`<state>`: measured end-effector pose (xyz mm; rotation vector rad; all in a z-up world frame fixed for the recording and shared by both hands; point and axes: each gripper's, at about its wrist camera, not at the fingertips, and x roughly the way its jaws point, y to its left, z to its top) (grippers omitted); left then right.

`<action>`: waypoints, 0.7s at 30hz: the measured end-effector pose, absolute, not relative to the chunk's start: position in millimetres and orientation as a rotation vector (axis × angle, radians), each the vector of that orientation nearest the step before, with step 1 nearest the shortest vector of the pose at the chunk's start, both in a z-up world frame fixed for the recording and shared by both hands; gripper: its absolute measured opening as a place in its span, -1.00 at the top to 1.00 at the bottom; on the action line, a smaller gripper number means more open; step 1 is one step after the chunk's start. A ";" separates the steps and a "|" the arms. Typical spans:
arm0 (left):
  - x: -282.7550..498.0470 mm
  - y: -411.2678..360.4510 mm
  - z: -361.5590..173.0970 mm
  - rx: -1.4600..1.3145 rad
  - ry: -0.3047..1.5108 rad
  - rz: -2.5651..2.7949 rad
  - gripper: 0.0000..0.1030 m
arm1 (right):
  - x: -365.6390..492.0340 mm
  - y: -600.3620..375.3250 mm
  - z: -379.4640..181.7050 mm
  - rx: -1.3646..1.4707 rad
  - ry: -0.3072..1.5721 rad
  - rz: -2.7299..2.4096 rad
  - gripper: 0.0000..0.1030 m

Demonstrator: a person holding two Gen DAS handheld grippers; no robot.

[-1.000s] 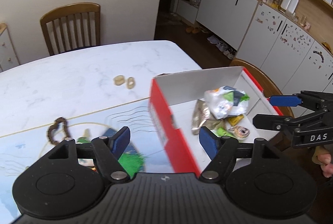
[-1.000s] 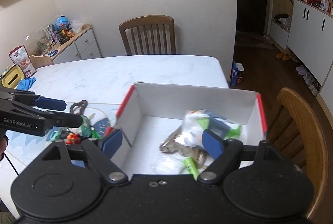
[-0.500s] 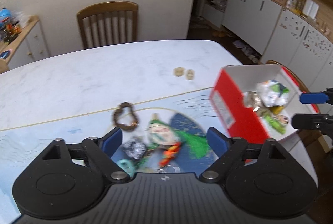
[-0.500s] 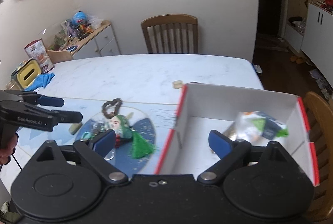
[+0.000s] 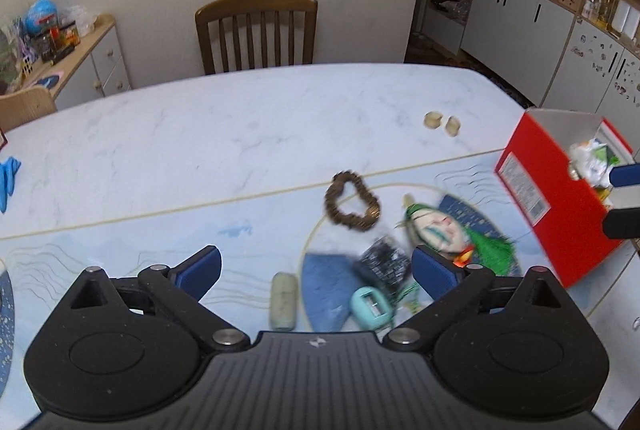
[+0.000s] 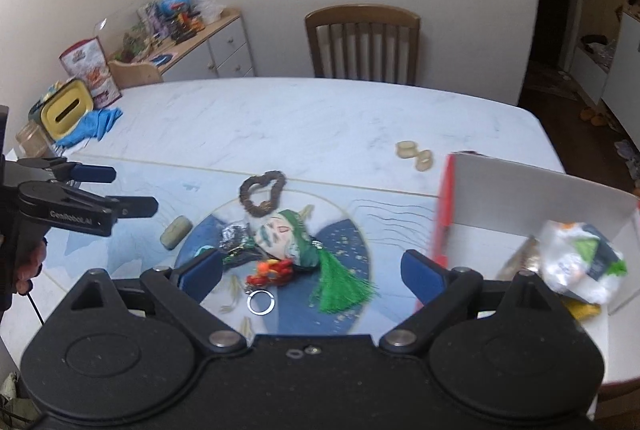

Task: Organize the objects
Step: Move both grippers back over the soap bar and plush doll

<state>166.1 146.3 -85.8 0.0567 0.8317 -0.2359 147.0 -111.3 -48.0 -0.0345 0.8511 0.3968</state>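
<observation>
Both tongs swung from red box [image 6: 442, 214] to clutter.
Left tongs [image 5: 316, 268] opening, right tongs [image 6: 310, 270] released, both empty; bead bracelet [image 5: 352, 205] at 12 o'clock, next pick likely.

1. We read "GenRobot.AI" in white letters on the side of the left gripper [image 6: 132, 190], as the right wrist view shows it.
2. The red box [image 5: 552, 206] carries a white label with fine print on its side wall; we cannot read it.
3. A red-and-white package [image 6: 86, 64] by the side cabinet bears lettering, too blurred to read.
</observation>
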 end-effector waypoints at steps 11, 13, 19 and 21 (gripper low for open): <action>179.8 172.6 -135.7 0.054 0.875 -0.209 -0.98 | 180.7 -71.8 -76.6 -0.119 0.892 0.398 -0.85; 182.3 175.1 -143.1 0.057 0.882 -0.201 -0.98 | 187.1 -67.0 -85.5 -0.136 0.905 0.403 -0.84; 188.9 177.6 -157.5 0.063 0.884 -0.195 -0.98 | 201.4 -59.0 -105.1 -0.179 0.942 0.393 -0.81; 191.3 176.5 -160.2 0.068 0.883 -0.194 -0.98 | 205.7 -57.3 -110.8 -0.191 0.956 0.392 -0.77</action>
